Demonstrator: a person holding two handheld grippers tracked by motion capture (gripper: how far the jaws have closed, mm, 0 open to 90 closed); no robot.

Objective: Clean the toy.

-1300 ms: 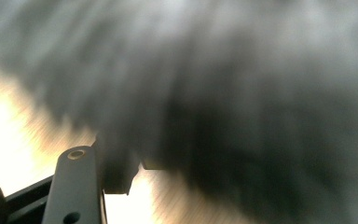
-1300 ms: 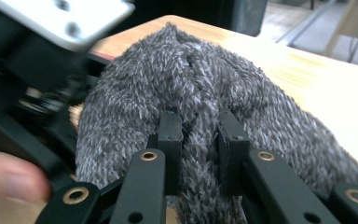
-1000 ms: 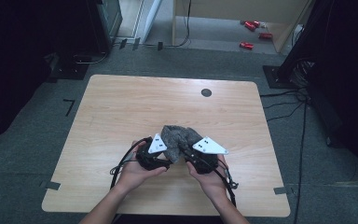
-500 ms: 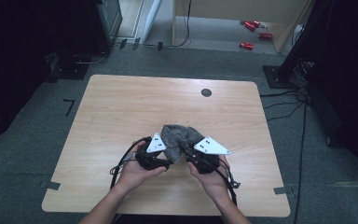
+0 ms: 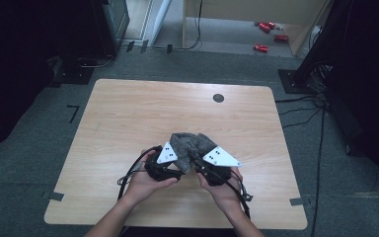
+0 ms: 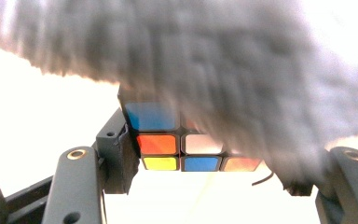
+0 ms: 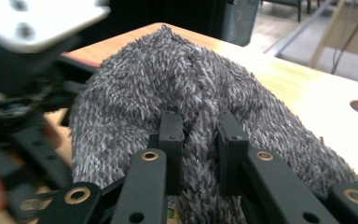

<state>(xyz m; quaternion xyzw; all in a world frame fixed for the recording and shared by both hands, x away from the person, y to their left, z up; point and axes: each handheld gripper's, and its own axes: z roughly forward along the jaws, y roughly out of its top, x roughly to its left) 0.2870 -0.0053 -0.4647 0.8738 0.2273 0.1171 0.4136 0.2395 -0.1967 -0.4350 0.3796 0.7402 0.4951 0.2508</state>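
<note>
A grey fuzzy cloth (image 5: 192, 144) lies bunched between my two grippers near the table's front middle. In the left gripper view the cloth (image 6: 223, 70) drapes over a colour cube (image 6: 177, 144), whose blue, orange, white and yellow tiles show beneath it. My left gripper (image 6: 205, 168) is shut on the cube, its right jaw partly under the cloth. My right gripper (image 7: 198, 140) is shut on a fold of the cloth (image 7: 177, 84). From above, the left gripper (image 5: 179, 165) and the right gripper (image 5: 198, 165) meet under the cloth, a hand behind each.
The wooden table (image 5: 128, 113) has a black round hole cover (image 5: 218, 98) at its far right. Cables trail from both grippers toward the front edge. Red cans (image 5: 261, 48) lie on the floor beyond the table, with dark equipment stands at either side.
</note>
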